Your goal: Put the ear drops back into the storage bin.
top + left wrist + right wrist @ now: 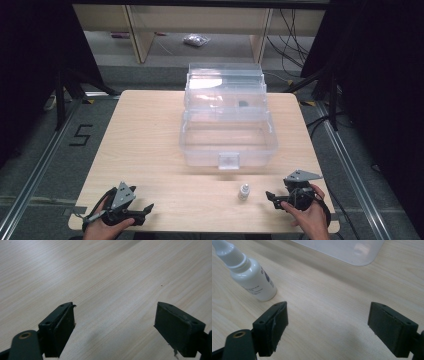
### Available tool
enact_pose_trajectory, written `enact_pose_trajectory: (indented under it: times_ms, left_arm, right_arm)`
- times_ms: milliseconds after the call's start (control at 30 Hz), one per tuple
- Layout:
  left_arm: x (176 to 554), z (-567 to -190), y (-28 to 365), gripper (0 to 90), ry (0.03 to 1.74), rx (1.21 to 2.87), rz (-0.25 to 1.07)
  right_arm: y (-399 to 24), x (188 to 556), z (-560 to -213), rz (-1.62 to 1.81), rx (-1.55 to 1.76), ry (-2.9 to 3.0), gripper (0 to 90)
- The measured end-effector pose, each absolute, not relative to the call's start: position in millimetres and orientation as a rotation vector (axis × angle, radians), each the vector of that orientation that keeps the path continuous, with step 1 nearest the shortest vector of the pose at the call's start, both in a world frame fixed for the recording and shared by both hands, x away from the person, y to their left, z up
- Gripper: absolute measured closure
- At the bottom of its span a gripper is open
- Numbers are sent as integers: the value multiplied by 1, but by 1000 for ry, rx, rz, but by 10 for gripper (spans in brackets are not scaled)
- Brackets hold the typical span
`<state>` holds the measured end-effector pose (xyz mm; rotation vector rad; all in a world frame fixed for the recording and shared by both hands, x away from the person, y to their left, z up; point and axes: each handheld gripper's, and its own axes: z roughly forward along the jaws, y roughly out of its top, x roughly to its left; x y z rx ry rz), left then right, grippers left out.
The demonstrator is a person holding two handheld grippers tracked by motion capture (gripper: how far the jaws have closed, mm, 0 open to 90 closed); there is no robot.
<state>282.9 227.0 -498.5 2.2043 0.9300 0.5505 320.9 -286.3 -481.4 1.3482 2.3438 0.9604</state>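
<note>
Our left gripper point(145, 208) and right gripper point(271, 196) both rest wide apart, empty. The little bottle point(243, 191) stands near the right one, before the box point(227, 131). A bump might tip it.

Obstacles on your table point(145, 135): one clear plastic box point(227, 142), lid raised, occupying the centre and far middle; one small white bottle point(243, 191), upright, near the front edge just left of your right gripper point(271, 196). Free room: the whole left half, a narrower strip right of the box, and bare wood ahead of your left gripper point(115, 322), whose jaws stand wide apart.
</note>
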Motion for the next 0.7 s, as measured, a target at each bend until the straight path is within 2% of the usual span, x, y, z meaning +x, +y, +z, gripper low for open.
enact_pose_trajectory:
  times_ms: [67,133,433,700]
  left_arm:
    - [283,-500,225,159,957,2159,547]
    - [282,-498,227,159,930,2203,543]
    - [283,-501,225,158,964,2154,565]
    - [283,-498,227,159,936,2206,550]
  right_arm:
    - [-287,321,-480,947,1333,2340,174]
    - [-287,322,-480,948,1303,2355,175]
    - [-279,323,-470,879,1240,2441,201]
    - [-265,321,-460,827,1208,2538,219]
